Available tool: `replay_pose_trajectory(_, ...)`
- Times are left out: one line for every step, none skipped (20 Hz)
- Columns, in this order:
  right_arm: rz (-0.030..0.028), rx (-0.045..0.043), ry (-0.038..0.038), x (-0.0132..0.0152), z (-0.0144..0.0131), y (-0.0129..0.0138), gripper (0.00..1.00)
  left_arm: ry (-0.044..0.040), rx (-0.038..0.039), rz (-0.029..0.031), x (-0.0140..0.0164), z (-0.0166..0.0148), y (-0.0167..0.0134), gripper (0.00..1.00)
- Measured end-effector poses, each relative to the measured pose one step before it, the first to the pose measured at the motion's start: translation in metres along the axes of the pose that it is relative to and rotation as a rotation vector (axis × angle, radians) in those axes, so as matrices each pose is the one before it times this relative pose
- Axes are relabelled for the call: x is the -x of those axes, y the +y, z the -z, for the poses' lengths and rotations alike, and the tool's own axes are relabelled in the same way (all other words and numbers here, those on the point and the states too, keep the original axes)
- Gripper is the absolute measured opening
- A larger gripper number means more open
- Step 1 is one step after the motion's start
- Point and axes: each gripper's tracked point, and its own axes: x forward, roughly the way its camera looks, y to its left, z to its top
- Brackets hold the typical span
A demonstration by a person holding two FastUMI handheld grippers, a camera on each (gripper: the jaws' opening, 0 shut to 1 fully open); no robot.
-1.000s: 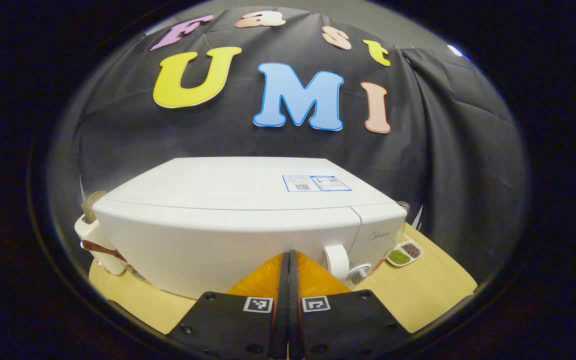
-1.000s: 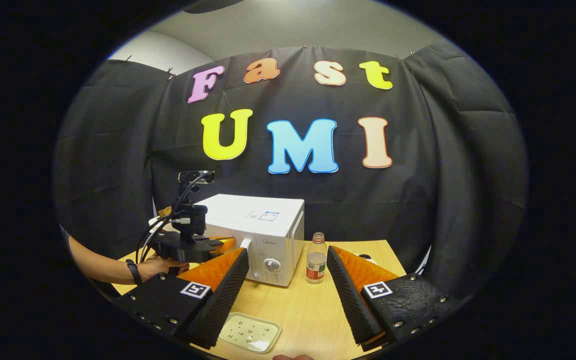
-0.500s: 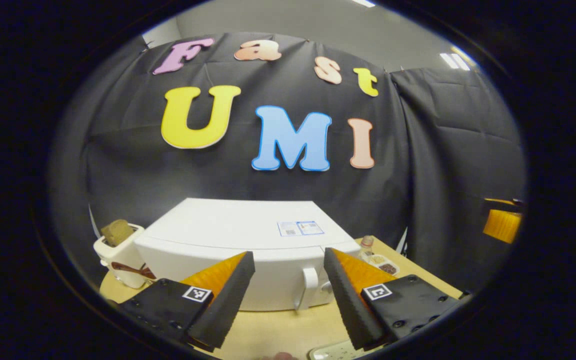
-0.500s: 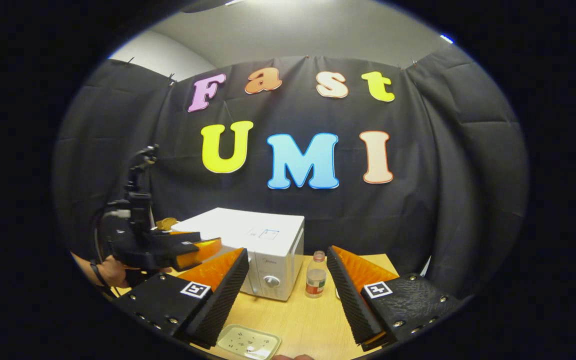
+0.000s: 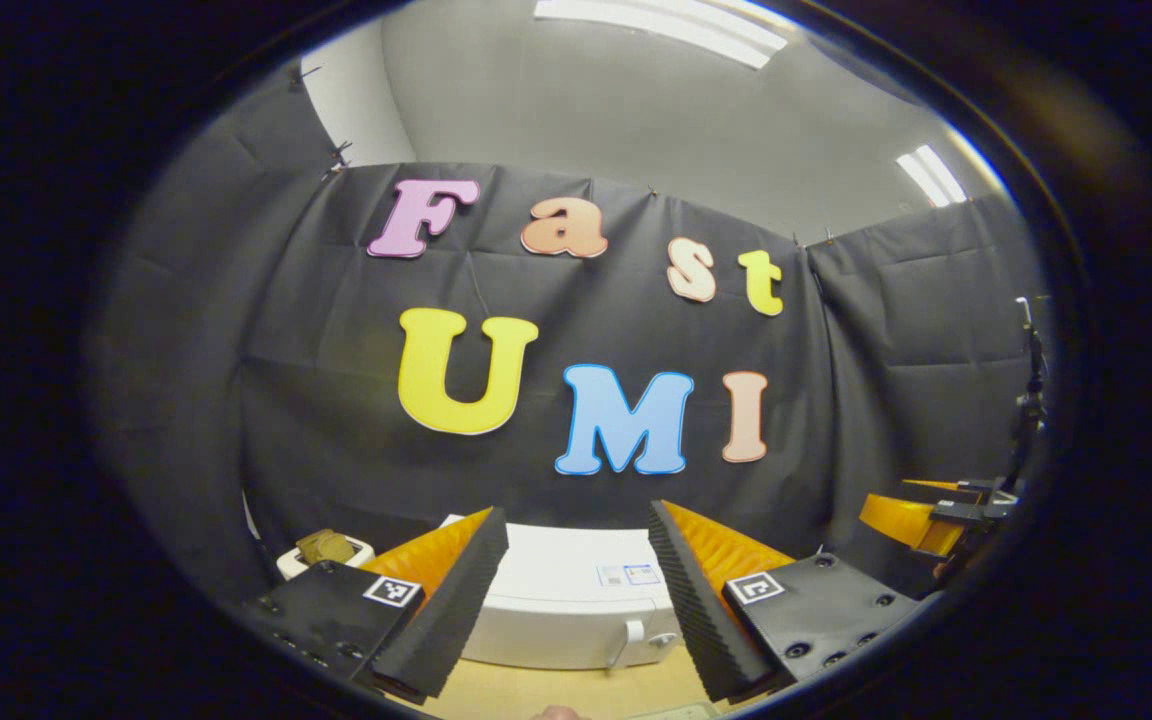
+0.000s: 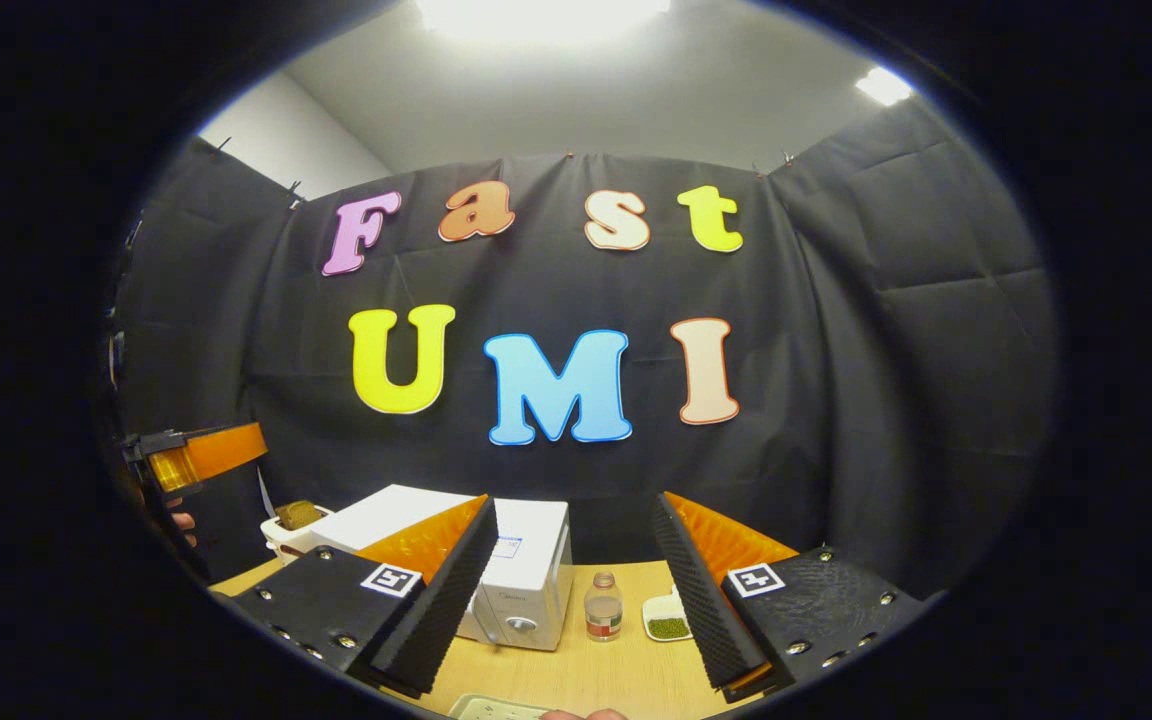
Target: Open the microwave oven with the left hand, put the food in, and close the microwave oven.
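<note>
Microwave (image 5: pixel 556 600) low in the left gripper view, at the back of the wooden table (image 5: pixel 536 692), door flush and closed, handle (image 5: pixel 633 638) toward its right side. Left gripper (image 5: pixel 576 610) raised and well back from it, fingers spread wide, nothing between them. Right gripper (image 6: pixel 576 600) likewise parted and empty, held high over the near edge of the table. Hard to place in the task: a shut door and two empty grippers would suit either the very start or the very end, with no telling whether food sits inside. If at the start, next move probably for the left gripper: down and forward to the handle, one finger either side of it, close, then pull along the door's arc without dragging the oven across the table. Added by the right gripper view: the oven's control side with its dial (image 6: pixel 519 624), a small bottle (image 6: pixel 602 608) standing just beside the oven, a little dish of green grains (image 6: pixel 669 626) near the bottle, a pale tray rim (image 6: pixel 501 710) at the nearest table edge with contents not readable, and the left gripper off at the left with part of a hand (image 6: pixel 181 520) below it. Added by the left gripper view: the oven's top and front taken squarely, the handle plain, the right gripper far off at the right edge. Toaster (image 5: pixel 326 552) with a brown slice in it left of the oven, apparent from both sides.
</note>
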Motion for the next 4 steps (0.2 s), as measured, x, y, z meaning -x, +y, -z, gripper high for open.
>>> replay_pose_trajectory(0.00408,-0.01543,-0.00421,0.00163,-0.00579,0.00233,0.96,-0.00767,-0.00891,-0.00394,0.00378,-0.00649,0.00444,0.95)
replay_pose_trajectory(0.00372,-0.00943,-0.01183,0.00103,-0.00423,-0.00034,0.95,-0.01552,-0.00831,0.00047,0.00228,-0.00592,0.00343,0.95)
replay_pose_trajectory(0.01285,0.00066,-0.00258,0.00063,-0.00068,-0.00365,0.95,-0.0087,-0.00716,0.00568,0.00174,-0.0017,0.00085,0.93)
replay_pose_trajectory(0.01088,0.00418,0.00196,0.0015,0.00176,-0.00192,0.95,0.00285,0.00057,0.00156,0.0017,0.00032,0.00212,0.95)
